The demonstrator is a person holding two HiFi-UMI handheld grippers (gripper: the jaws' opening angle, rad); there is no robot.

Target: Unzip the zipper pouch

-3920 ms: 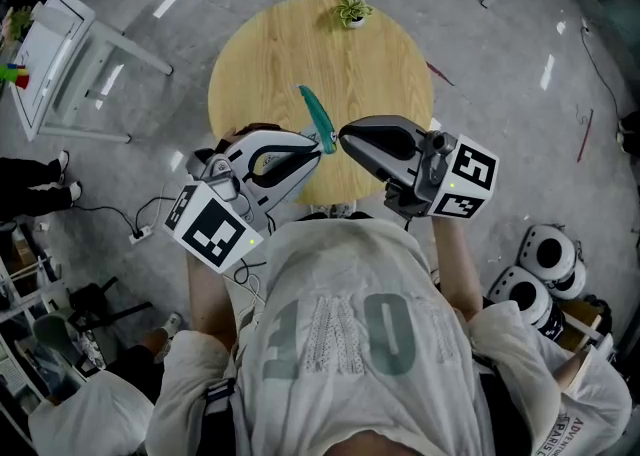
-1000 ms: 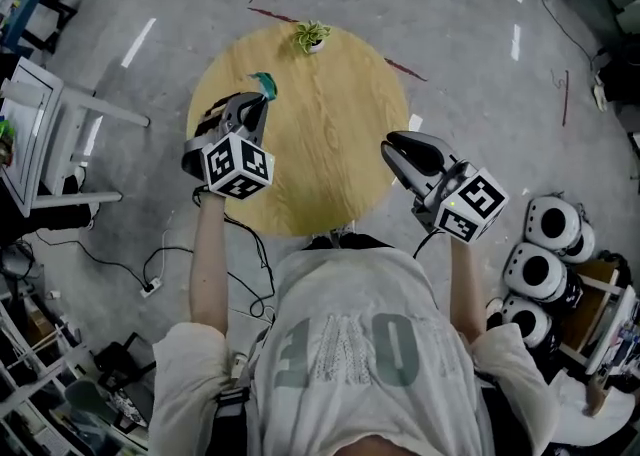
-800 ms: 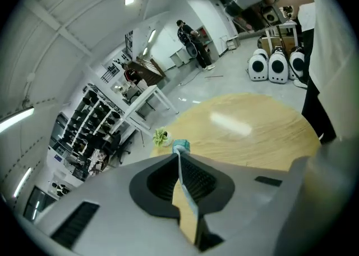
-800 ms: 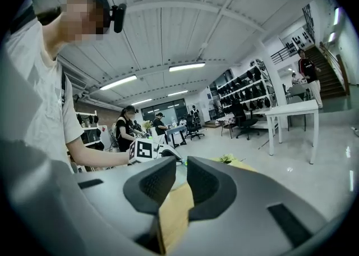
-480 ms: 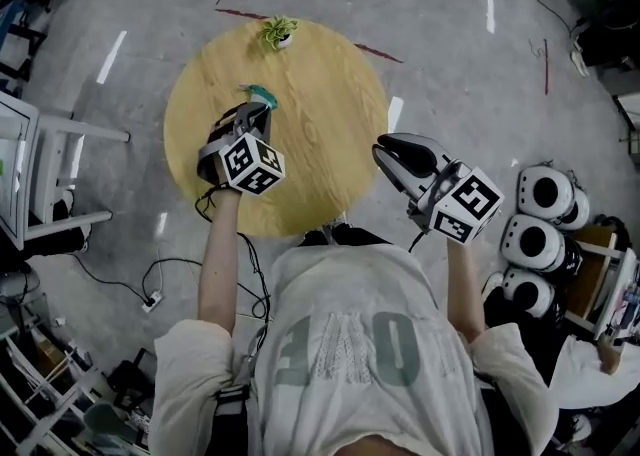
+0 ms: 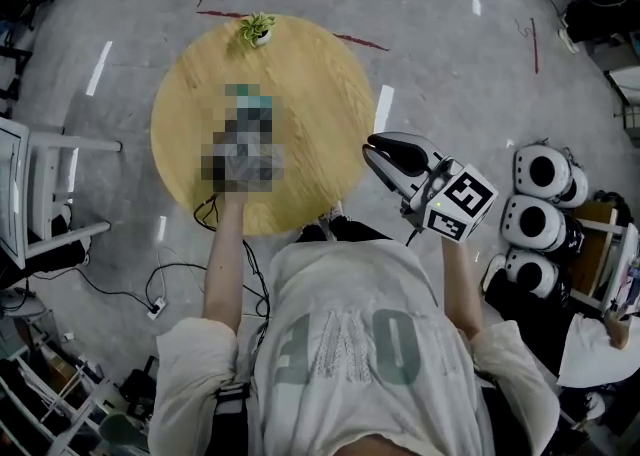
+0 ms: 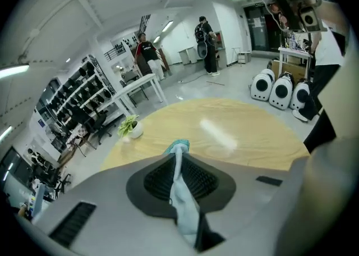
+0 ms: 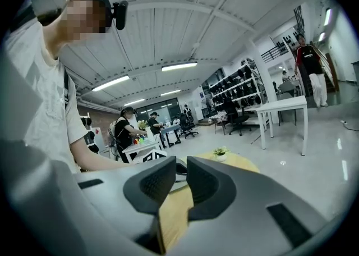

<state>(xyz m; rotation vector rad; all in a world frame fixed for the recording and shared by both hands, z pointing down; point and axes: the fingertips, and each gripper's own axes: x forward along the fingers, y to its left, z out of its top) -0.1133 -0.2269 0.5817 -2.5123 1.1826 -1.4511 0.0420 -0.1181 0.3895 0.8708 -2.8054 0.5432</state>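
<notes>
**Pouch clamped in the left jaws, right jaws empty off the worktop's edge**

The left gripper [image 7: 178, 158] has its jaws closed tight on the pale teal fabric zipper pouch [image 7: 184, 204]. The pouch stands edge-on between the two dark ribbed pads. It runs the length of the jaws, and its greener end pokes out just past the tips. Beyond it lies the round light-wood worktop [image 7: 241, 134], with the small green plant in a white pot [image 7: 130, 128] near the far left rim. In the head view this gripper sits over the left-middle of the worktop [image 6: 320, 94], nearer the person than the plant [image 6: 258, 28]. Whether the pouch touches the wood cannot be told.

The right gripper [image 6: 378, 155] hangs beyond the worktop's right edge, over the grey floor [image 6: 450, 64], well apart from the left one. Its marker cube faces up and its tips point back toward the worktop. In the right gripper view its jaws [image 8: 180, 168] stand a narrow gap apart with nothing between them. Only a strip of the wooden top shows through the slot.
</notes>
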